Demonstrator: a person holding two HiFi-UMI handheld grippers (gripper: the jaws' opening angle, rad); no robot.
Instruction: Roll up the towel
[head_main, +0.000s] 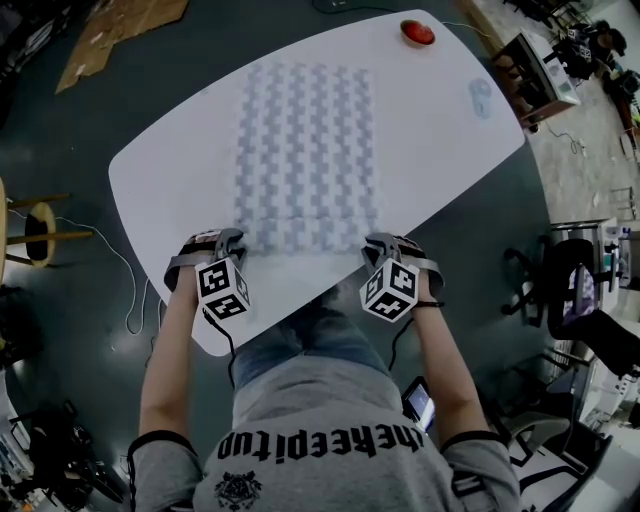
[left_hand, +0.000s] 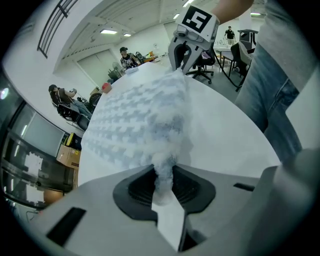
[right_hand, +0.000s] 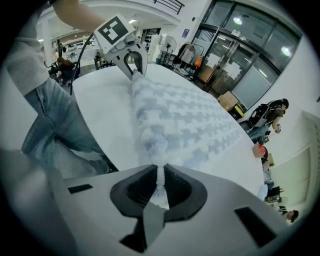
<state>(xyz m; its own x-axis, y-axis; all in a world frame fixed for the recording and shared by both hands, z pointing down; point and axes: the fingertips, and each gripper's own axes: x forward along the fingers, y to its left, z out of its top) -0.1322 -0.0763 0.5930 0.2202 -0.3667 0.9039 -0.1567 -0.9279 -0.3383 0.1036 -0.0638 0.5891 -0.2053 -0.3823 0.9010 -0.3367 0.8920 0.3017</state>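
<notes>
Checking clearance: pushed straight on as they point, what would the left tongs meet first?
The left tongs pinch the towel; straight on, likely the table just beneath.

One legible item: pale block lettering (head_main: 330, 441) across the person's grey shirt (head_main: 300, 395), at the near edge of the scene. It is upside down in the head view and appears to read "thekeepitup". The emblem (head_main: 238, 490) beside it is too small to read. The sheets (right_hand: 226, 64) posted on the far glass doors (right_hand: 250, 55) are illegible.
</notes>
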